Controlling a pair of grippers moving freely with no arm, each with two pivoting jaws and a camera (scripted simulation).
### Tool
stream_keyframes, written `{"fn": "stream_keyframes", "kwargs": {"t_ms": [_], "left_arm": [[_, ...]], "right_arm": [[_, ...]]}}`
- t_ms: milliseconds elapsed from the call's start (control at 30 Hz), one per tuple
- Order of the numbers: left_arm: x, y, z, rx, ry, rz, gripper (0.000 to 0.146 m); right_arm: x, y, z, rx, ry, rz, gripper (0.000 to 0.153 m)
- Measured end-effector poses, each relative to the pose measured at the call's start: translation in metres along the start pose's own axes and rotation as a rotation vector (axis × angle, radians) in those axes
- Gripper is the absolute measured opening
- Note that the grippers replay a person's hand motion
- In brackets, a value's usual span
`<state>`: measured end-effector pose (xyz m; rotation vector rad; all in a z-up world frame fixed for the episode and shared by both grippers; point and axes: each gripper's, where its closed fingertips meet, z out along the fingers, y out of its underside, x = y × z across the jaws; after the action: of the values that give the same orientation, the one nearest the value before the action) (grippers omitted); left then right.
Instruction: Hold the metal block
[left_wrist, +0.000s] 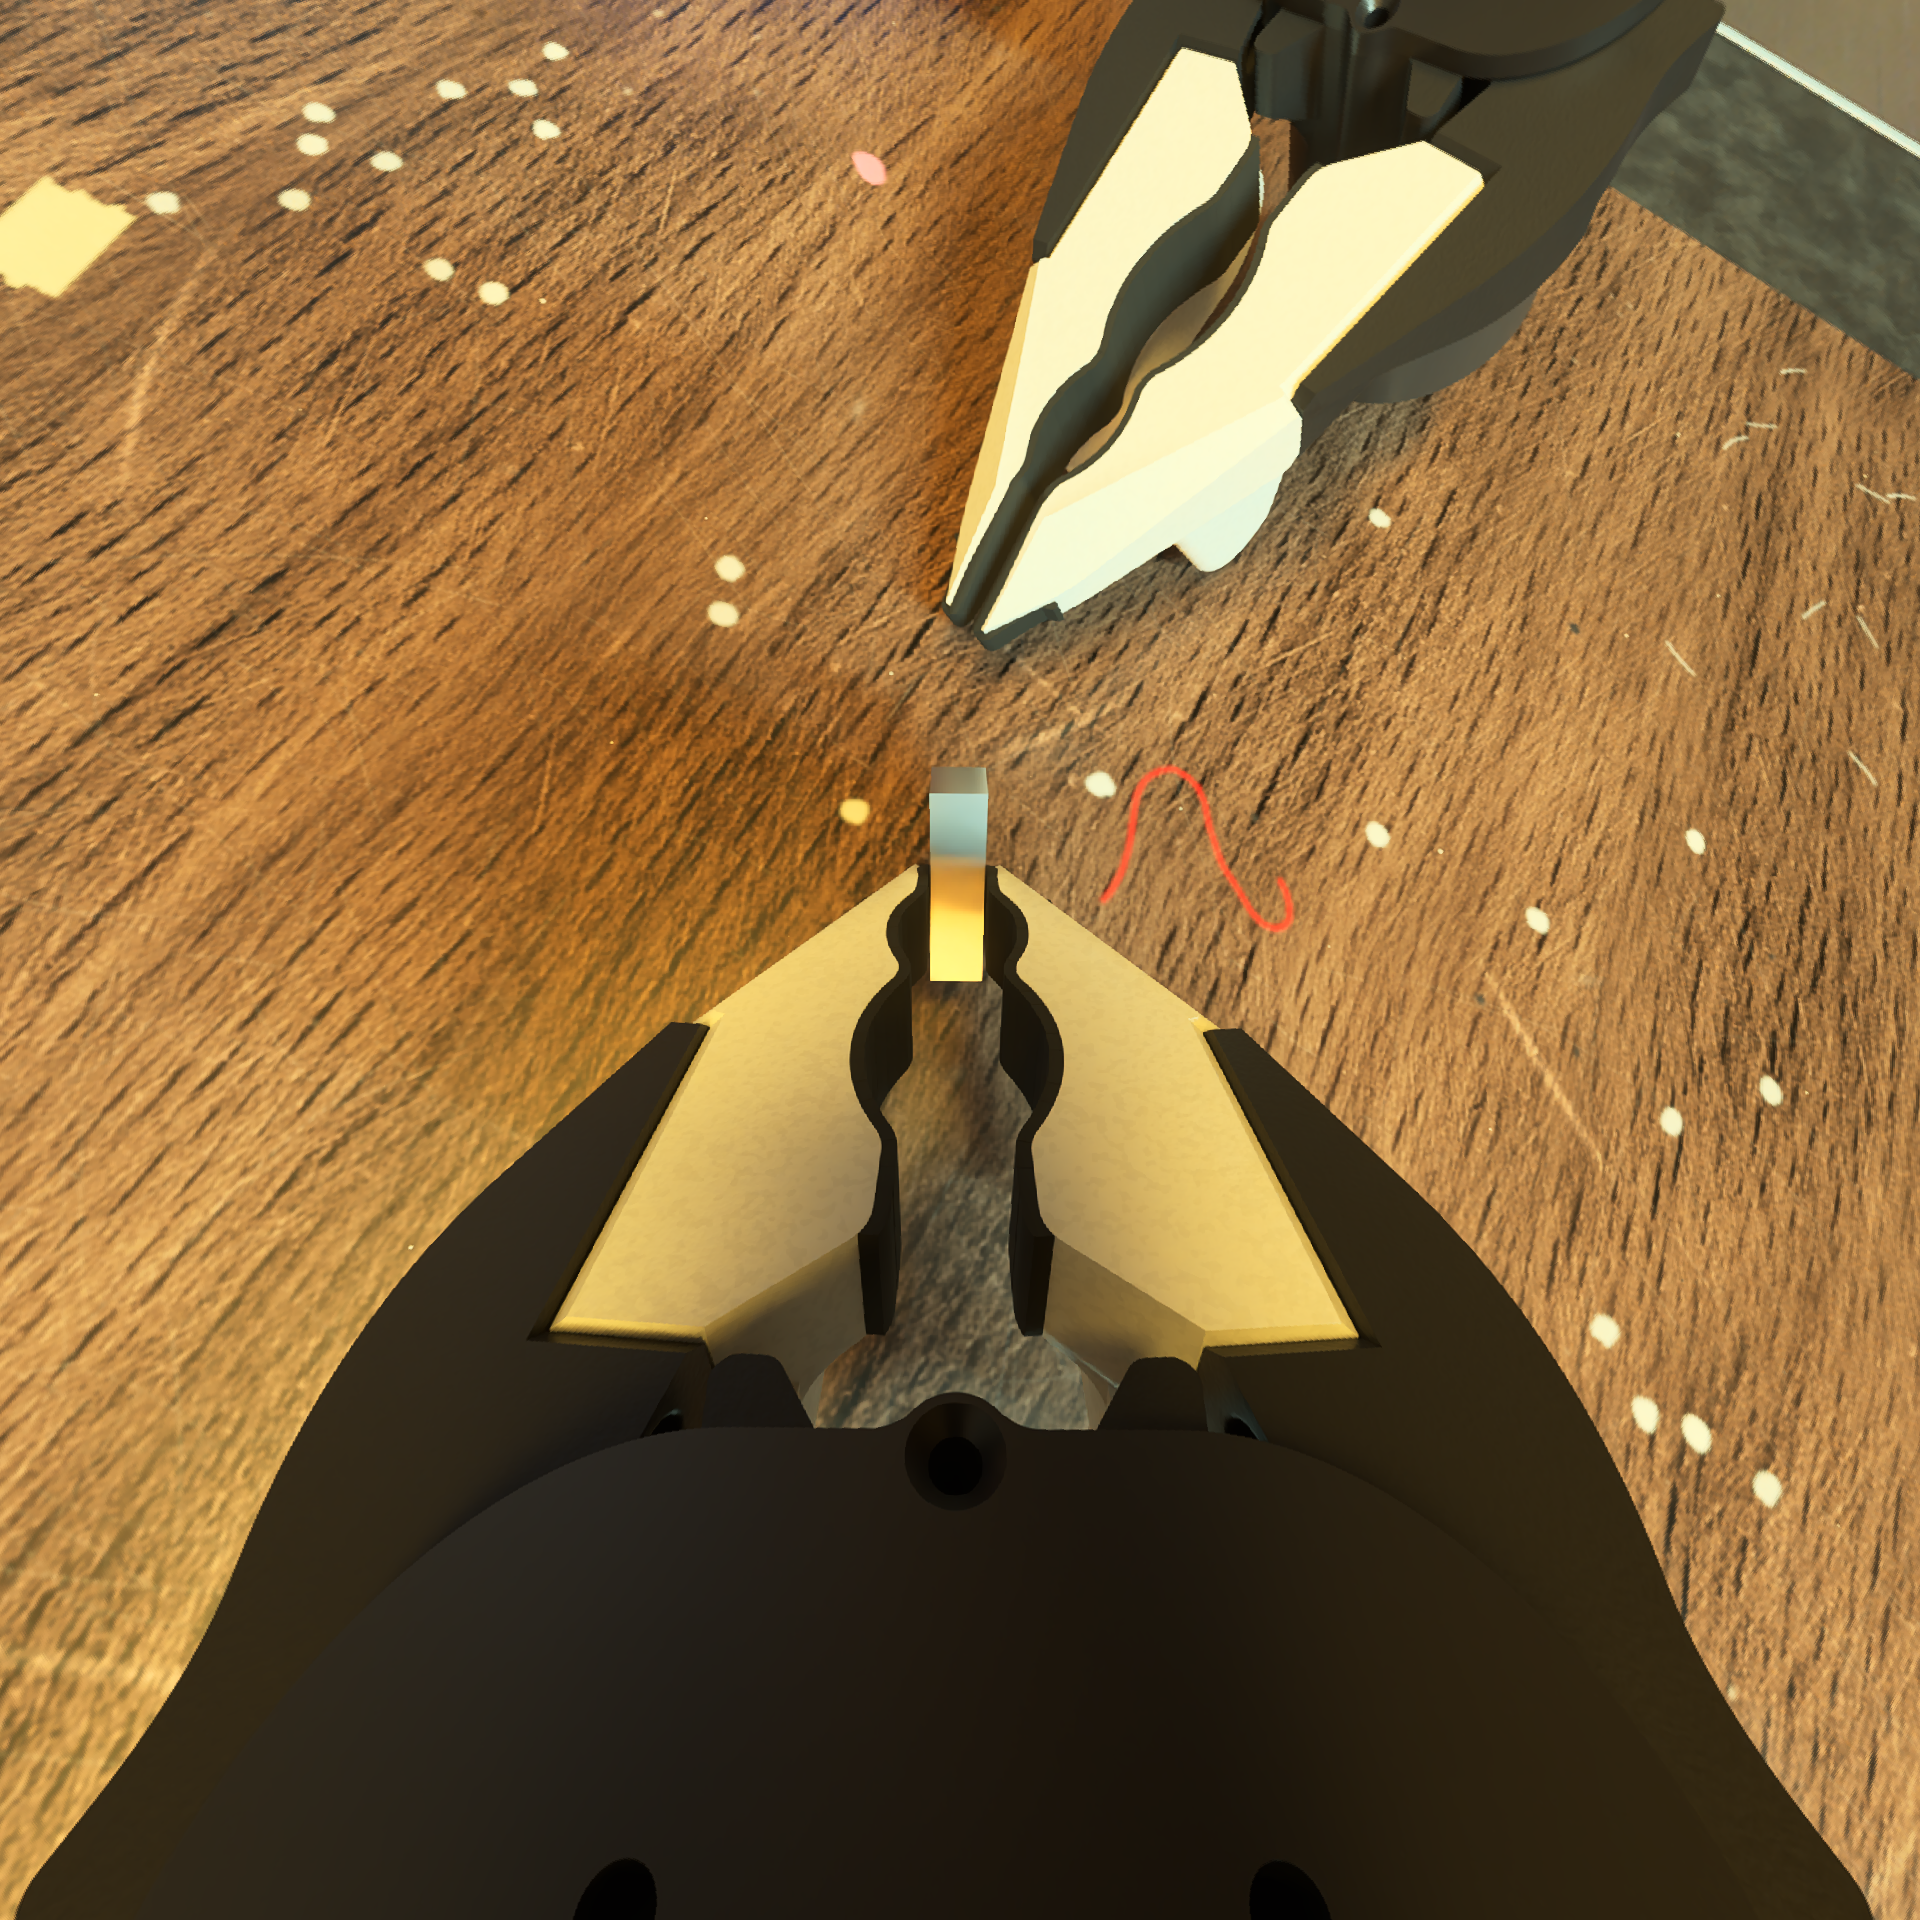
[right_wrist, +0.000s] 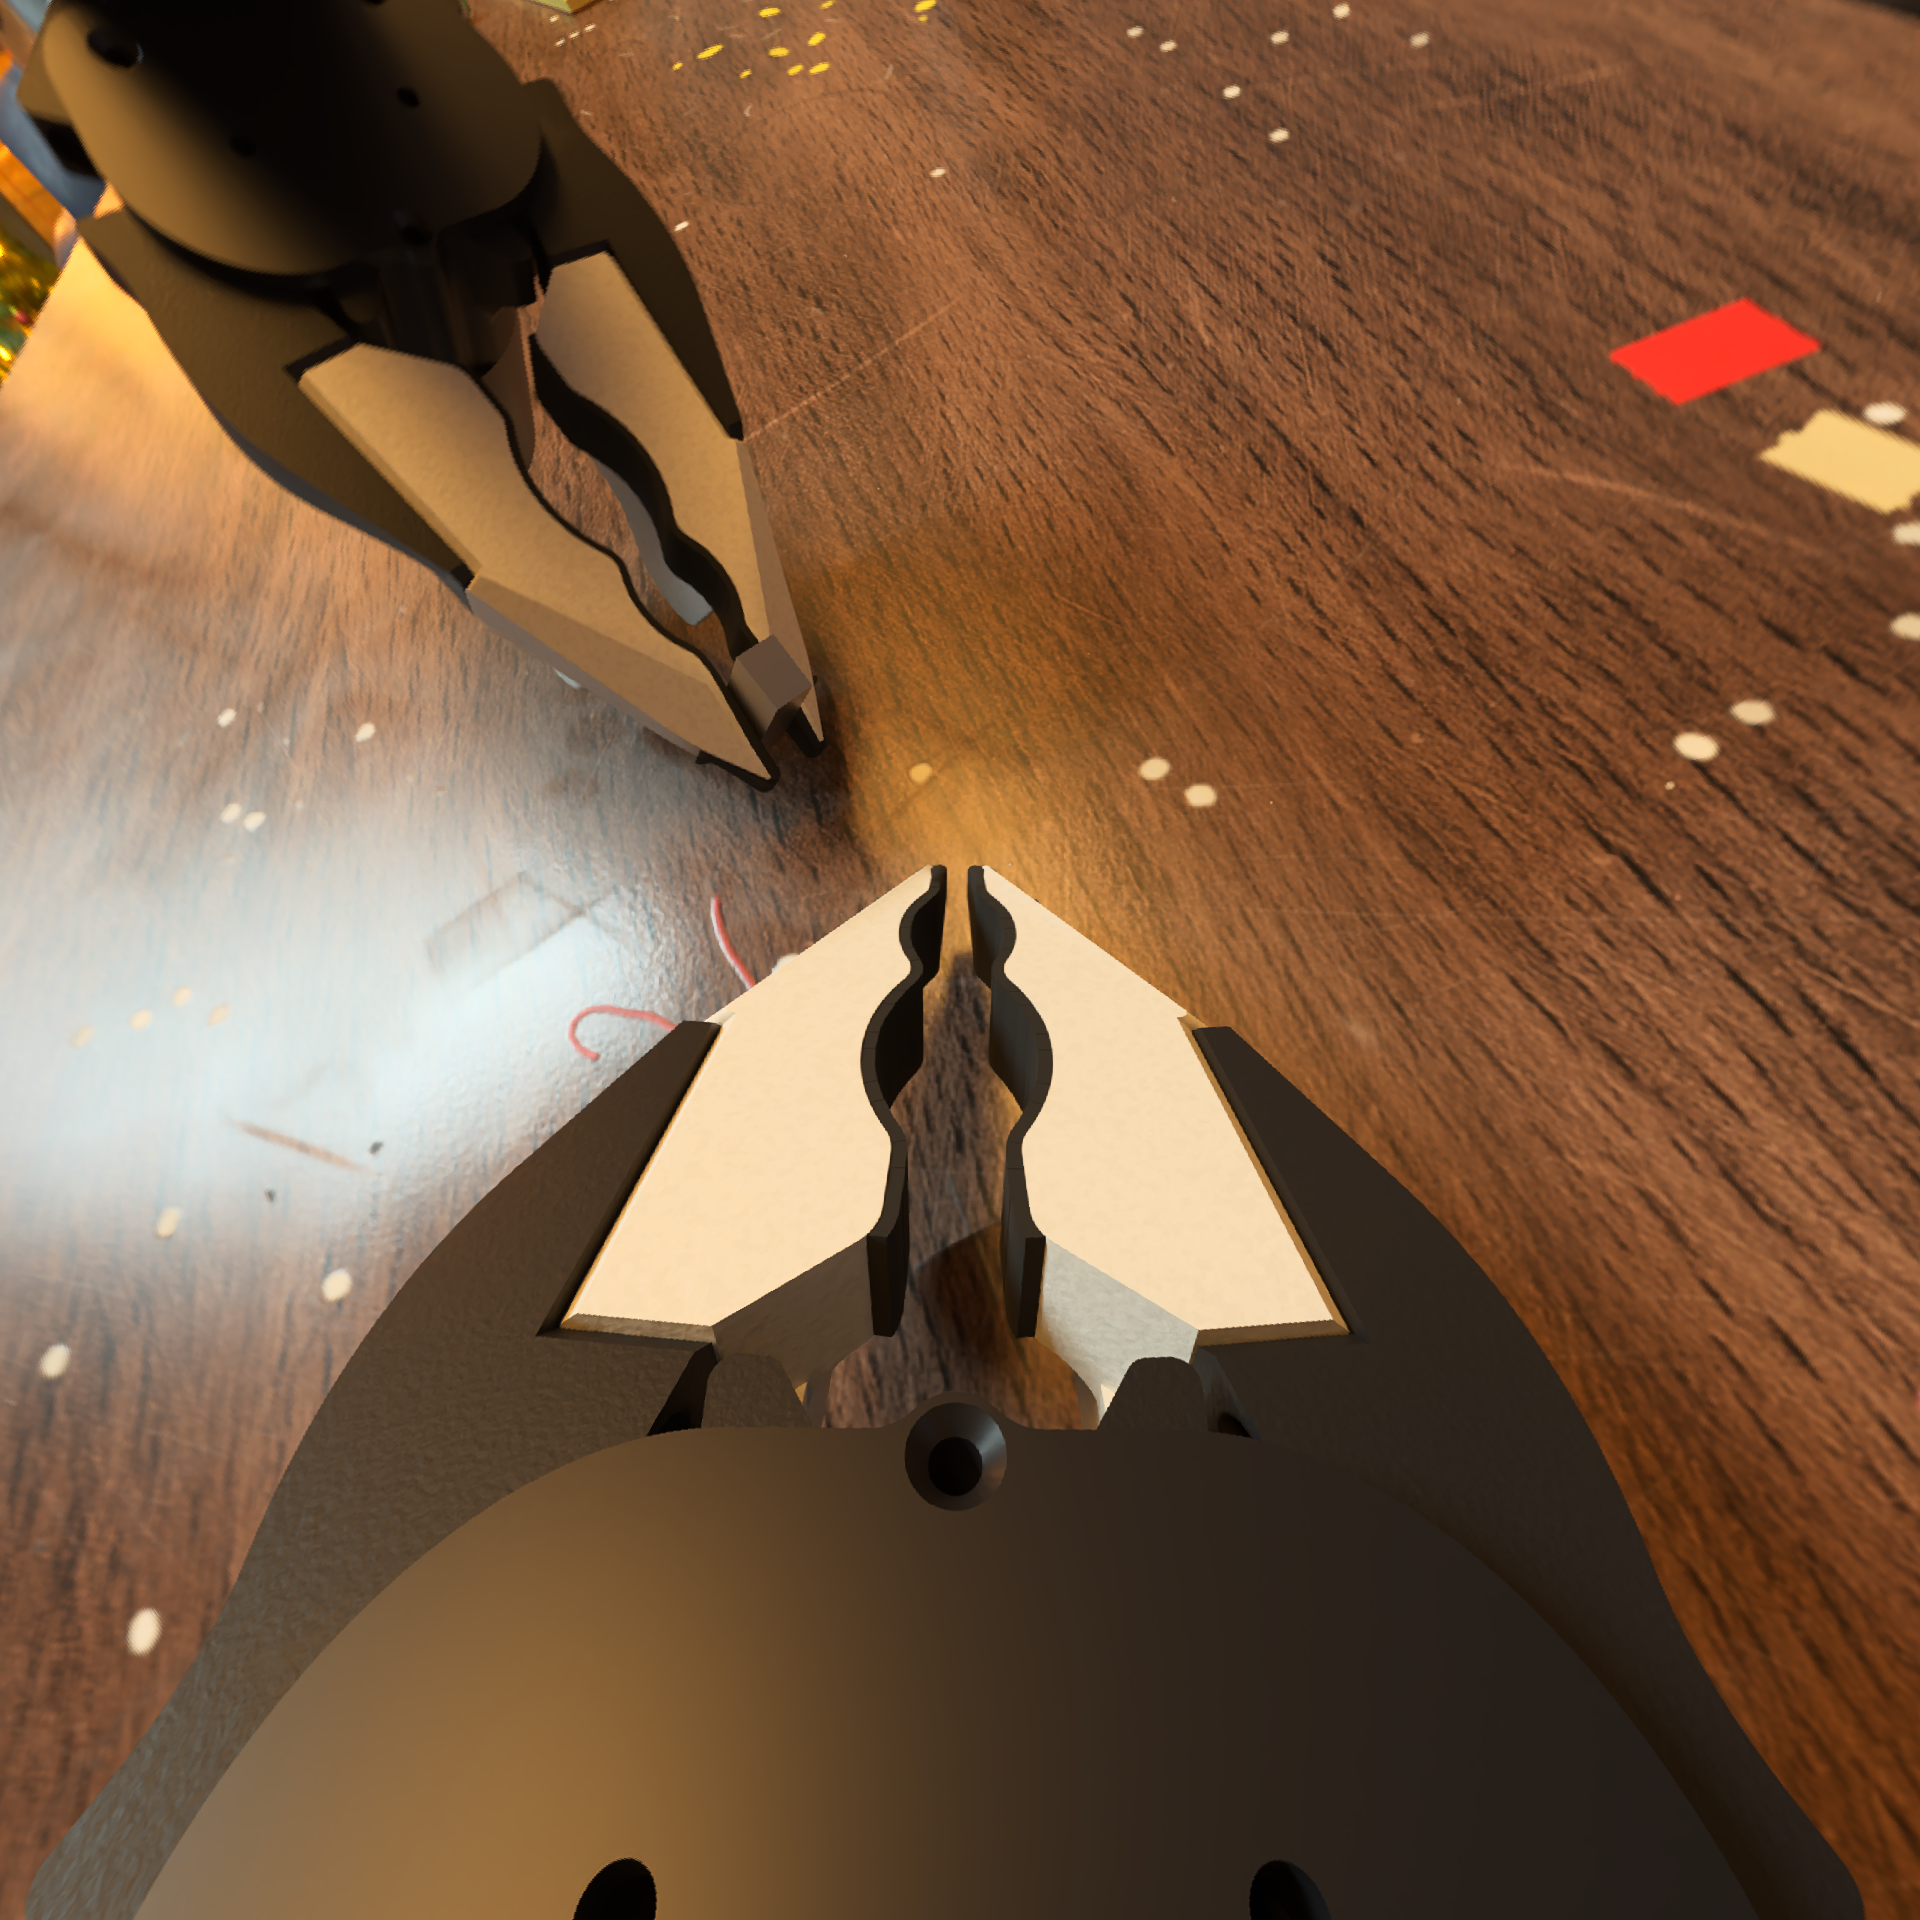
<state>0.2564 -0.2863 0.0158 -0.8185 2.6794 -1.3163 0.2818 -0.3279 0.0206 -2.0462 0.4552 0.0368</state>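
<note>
The metal block (left_wrist: 957, 873) is a small shiny grey bar. My left gripper (left_wrist: 957, 883) is shut on it at the fingertips, with its far end sticking out past them over the wooden table (left_wrist: 416, 623). In the right wrist view the same block (right_wrist: 771, 670) shows clamped between the left gripper's (right_wrist: 795, 732) tips at upper left. My right gripper (right_wrist: 957, 878) is shut and empty, its tips almost touching, just above the table. It also shows in the left wrist view (left_wrist: 982, 623) at upper right, tips down near the table, apart from the block.
A thin red thread (left_wrist: 1195, 852) lies on the table right of the block; it also shows in the right wrist view (right_wrist: 644, 987). A red patch (right_wrist: 1714, 348) and a tan patch (right_wrist: 1844, 457) lie flat at far right. Pale specks dot the wood. The table edge (left_wrist: 1766, 177) runs at upper right.
</note>
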Motion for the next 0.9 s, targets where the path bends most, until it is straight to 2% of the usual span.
{"fn": "stream_keyframes", "kwargs": {"t_ms": [233, 333, 467, 600, 700, 900], "left_arm": [[-0.007, -0.001, -0.001, 0.012, -0.055, -0.004, 0.009], [-0.01, 0.0, 0.001, -0.003, -0.063, -0.028, 0.009], [-0.016, 0.002, 0.001, -0.018, -0.078, -0.07, 0.009], [-0.016, 0.003, 0.001, -0.023, -0.094, -0.041, 0.009], [-0.015, 0.003, 0.0, -0.019, -0.096, -0.033, 0.009], [-0.018, -0.003, -0.008, 0.04, -0.103, -0.026, 0.009]], "right_arm": [[0.002, -0.003, 0.005, -0.083, -0.015, 0.272, 0.0], [0.005, -0.004, 0.008, -0.086, -0.013, 0.302, 0.0], [0.015, 0.0, 0.012, -0.12, 0.087, 0.229, 0.002], [0.019, 0.0, 0.009, -0.158, 0.185, 0.069, 0.01], [0.017, -0.005, 0.005, -0.134, 0.191, 0.019, 0.016], [0.013, -0.005, 0.003, -0.117, 0.166, -0.05, 0.016]]}}
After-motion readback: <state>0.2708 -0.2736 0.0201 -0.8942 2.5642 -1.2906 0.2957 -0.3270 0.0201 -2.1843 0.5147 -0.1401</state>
